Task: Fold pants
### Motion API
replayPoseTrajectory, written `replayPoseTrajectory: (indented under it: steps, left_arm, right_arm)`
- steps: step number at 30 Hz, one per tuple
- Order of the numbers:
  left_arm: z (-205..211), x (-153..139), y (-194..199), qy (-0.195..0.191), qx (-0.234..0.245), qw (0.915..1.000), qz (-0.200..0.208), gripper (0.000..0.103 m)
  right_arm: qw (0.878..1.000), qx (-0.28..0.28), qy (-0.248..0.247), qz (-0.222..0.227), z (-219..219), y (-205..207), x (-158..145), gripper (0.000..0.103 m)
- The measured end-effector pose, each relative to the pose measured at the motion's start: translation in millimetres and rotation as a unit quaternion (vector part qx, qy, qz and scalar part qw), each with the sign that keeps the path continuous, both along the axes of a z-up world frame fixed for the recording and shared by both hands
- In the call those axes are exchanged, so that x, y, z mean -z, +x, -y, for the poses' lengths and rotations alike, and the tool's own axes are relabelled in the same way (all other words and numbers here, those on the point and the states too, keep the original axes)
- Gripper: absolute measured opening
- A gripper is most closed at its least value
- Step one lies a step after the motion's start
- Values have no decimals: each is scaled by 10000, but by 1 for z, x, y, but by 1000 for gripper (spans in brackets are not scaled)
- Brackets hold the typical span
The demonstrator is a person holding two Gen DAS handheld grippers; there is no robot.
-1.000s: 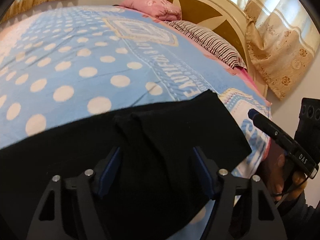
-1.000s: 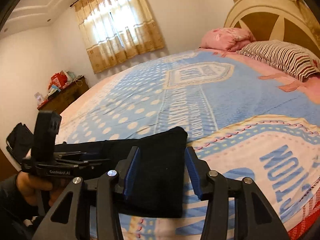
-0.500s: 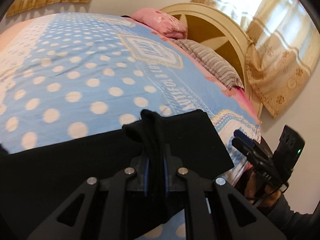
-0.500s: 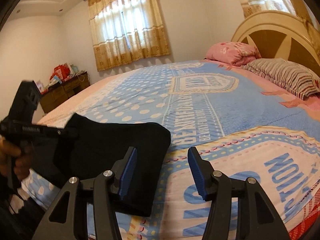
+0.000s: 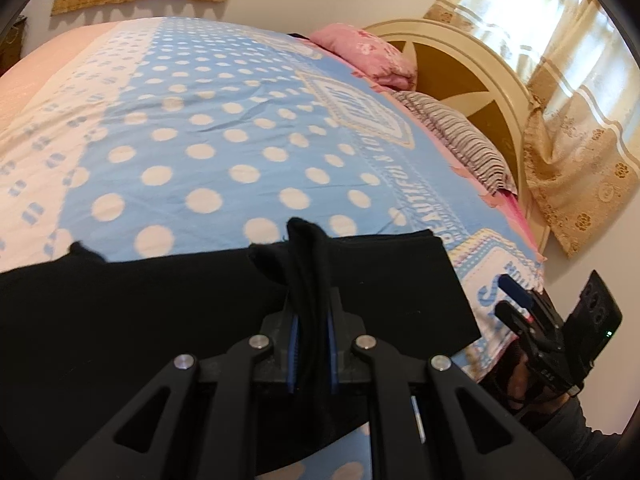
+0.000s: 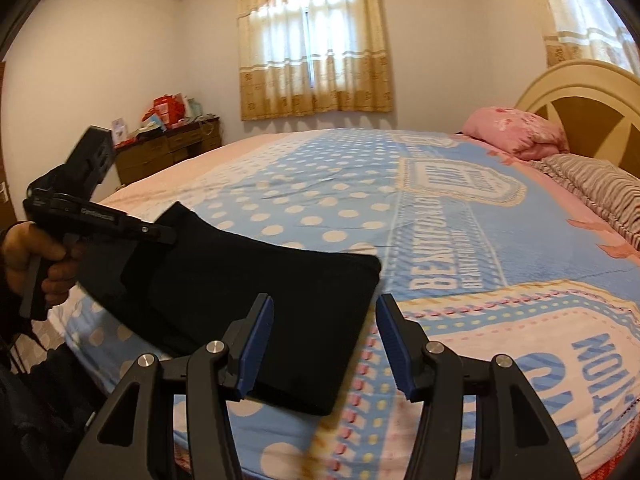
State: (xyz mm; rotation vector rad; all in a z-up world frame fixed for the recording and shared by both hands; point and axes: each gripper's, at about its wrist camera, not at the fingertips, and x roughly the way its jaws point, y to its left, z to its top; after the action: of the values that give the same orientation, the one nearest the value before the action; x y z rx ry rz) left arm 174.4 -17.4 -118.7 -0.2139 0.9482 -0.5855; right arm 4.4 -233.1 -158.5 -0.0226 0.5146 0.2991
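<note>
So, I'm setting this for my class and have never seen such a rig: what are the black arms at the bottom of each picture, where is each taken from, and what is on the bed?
There is no robot here. A person holds a hand-held gripper in each hand, and a camera on each looks forward along its two fingers, so the black arms are the tool itself. One picture is from the left gripper, the other from the right gripper. Each also shows the other tool at the edge. On the bed, with its dotted blue cover, lie black pants. The left fingers are shut on a bunched fold of them. The right fingers stand open, holding nothing, with the pants' corner between them. Two pillows lie by the headboard.
</note>
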Motion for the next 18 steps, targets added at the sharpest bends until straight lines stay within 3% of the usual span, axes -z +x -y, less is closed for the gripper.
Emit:
replayPoseTrajectory:
  steps: [11,15,18]
  left_arm:
    - [-20,23,3,83,-254,9996,-131,12]
    - [-19,29,7,169,-277,9994,-134,12]
    - [-17,37,9,271,-306,9990,-160,19]
  right_arm:
    - [9954,-705,-564,-308,-45,-3,18,55]
    - [9884,-660,-836,-1081,-52,16,44,55]
    - [9866,-719,-1107,-954,-59,11,46,60]
